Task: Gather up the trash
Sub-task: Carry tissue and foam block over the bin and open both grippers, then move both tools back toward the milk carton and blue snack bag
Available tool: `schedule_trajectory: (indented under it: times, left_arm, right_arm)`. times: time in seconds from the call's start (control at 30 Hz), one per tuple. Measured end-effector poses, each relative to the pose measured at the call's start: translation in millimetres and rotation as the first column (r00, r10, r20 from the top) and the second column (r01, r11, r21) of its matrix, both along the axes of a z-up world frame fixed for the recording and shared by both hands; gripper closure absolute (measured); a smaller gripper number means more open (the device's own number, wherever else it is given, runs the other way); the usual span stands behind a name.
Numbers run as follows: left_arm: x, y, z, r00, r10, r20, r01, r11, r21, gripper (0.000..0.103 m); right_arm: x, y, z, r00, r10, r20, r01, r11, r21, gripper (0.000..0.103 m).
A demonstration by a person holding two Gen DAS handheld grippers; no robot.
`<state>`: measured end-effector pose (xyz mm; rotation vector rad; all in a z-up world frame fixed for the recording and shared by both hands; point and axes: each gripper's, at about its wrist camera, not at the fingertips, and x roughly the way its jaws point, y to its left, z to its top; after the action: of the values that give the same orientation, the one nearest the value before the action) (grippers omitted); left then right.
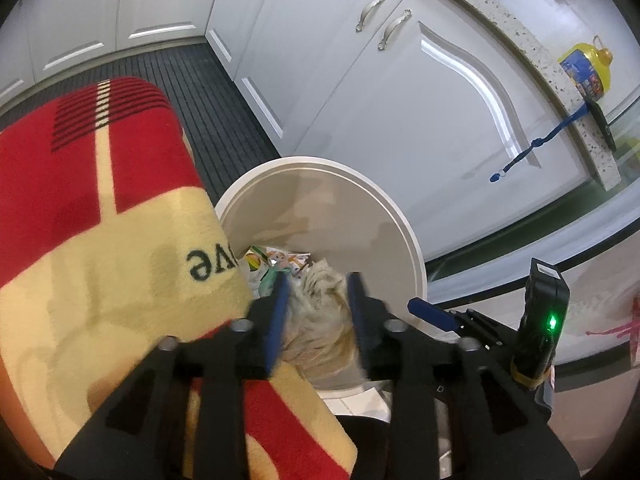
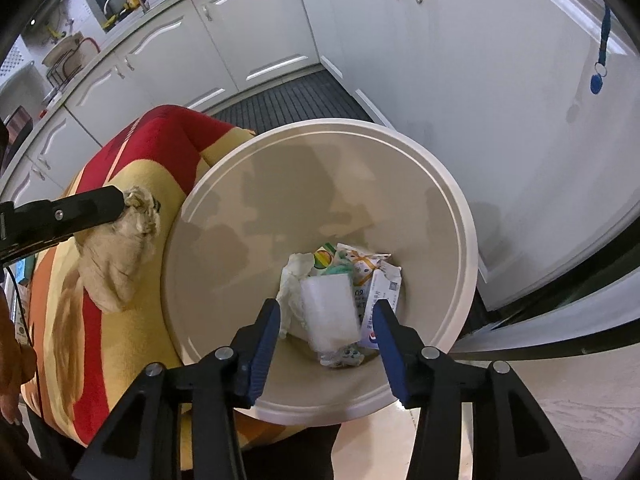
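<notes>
Right wrist view: right gripper (image 2: 326,332) hangs over the white bin (image 2: 460,216), jaws apart, a blurred white block (image 2: 330,316) between them, apparently untouched and dropping onto the wrappers (image 2: 372,268) below. Left gripper (image 2: 120,202) sits beside the rim over a red-and-yellow cloth (image 2: 132,152); its jaws are parted around a crumpled beige rag (image 2: 120,256) (whether the pads press it cannot be told). Risk: the rag hangs outside the rim, so letting go here would likely land it on the cloth; it may also snag on a pad
</notes>
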<state>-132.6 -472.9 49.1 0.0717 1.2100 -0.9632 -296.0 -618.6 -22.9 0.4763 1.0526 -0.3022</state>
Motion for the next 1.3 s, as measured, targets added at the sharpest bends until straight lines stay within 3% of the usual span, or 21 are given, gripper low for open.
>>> schedule_trajectory:
  times: [0.03, 0.2, 0.47, 0.8, 1.1, 1.3]
  left_arm:
    - [0.0, 0.9, 0.5, 1.000, 0.004, 0.000, -0.004, 1.000, -0.004, 0.061]
    - [1.3, 5.7, 1.4, 1.000, 0.013, -0.012, -0.014, 1.000, -0.020, 0.052]
    - [1.9, 10.1, 2.6, 1.000, 0.023, -0.001, -0.023, 1.000, -0.009, 0.052]
    - [-3.4, 32.6, 13.9, 0.993, 0.055, 0.102, -0.060, 0.997, 0.045, 0.052]
    - [-4.9, 79.4, 29.5, 0.976, 0.127, 0.177, -0.144, 0.986, 0.083, 0.052]
    - [-4.8, 121.3, 38.1, 0.965, 0.169, 0.202, -0.192, 0.976, 0.104, 0.052]
  right_arm:
    - [-2.0, -0.4, 1.2, 1.000, 0.000, 0.000, 0.000, 1.000, 0.000, 0.056]
    - [-1.8, 2.9, 3.3, 1.000, 0.001, 0.000, -0.001, 1.000, -0.001, 0.044]
    - [-3.8, 3.8, 4.6, 1.000, -0.010, -0.001, 0.010, 1.000, -0.007, 0.043]
    - [-0.1, 11.2, 9.3, 1.000, 0.003, 0.000, -0.003, 1.000, -0.014, 0.043]
    - [11.0, 40.7, 33.1, 0.997, 0.060, 0.045, -0.059, 0.998, -0.035, 0.043]
    - [21.6, 66.5, 46.3, 0.993, 0.098, 0.071, -0.095, 0.995, -0.042, 0.037]
